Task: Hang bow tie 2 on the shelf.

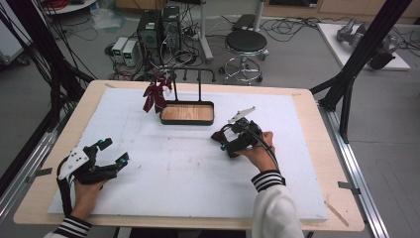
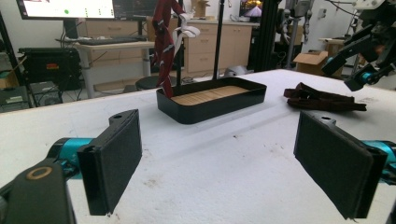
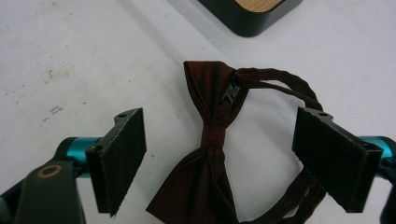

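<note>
Dark red bow tie [image 3: 210,158] lies flat near tabletop [image 1: 198,163] centre, just short of the black tray [image 1: 187,113], knot between the spread jaws of right claw [image 3: 243,158], wings running along the claw's reach; left claw [image 1: 106,153], also apart, rests well off by the left edge.

The left gripper [image 1: 112,151] is being held low near the table's left edge, jaws spread wide — the right gripper [image 3: 219,158] is being angled downward, jaws likewise parted.

Even indoor light, soft shadows, slightly soft focus, mild glare
</note>
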Available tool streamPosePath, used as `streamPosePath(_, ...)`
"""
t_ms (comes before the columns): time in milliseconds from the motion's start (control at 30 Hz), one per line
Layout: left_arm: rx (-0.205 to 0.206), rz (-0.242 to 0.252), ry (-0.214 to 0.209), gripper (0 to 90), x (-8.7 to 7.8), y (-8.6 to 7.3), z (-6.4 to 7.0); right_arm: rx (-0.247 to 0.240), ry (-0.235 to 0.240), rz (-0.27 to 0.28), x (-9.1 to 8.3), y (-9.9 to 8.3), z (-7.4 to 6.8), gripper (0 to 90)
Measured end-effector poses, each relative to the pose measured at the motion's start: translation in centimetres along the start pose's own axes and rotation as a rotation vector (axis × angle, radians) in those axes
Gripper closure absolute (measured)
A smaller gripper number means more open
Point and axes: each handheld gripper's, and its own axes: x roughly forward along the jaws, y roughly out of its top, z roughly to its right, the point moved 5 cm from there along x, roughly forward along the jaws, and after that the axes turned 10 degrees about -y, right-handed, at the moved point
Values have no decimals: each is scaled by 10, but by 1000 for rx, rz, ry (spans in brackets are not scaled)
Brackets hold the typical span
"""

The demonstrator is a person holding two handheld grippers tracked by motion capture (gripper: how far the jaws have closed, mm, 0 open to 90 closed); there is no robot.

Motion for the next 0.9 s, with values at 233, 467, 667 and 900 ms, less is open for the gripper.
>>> streamPosePath(233, 0, 1, -2, 156, 0, 0, 0, -4, 3, -67, 10, 4, -3, 207)
streamPosePath(467, -8, 6, -3, 156, -1, 0, -1, -45, -12, -165, 20, -2, -4, 285)
streamPosePath(667, -16, 10, -3, 156, -1, 0, -1, -36, 6, -188, 24, -3, -4, 348)
streamPosePath(900, -14, 10, -3, 156, -1, 0, -1, -35, 11, -202, 26, -4, -3, 406)
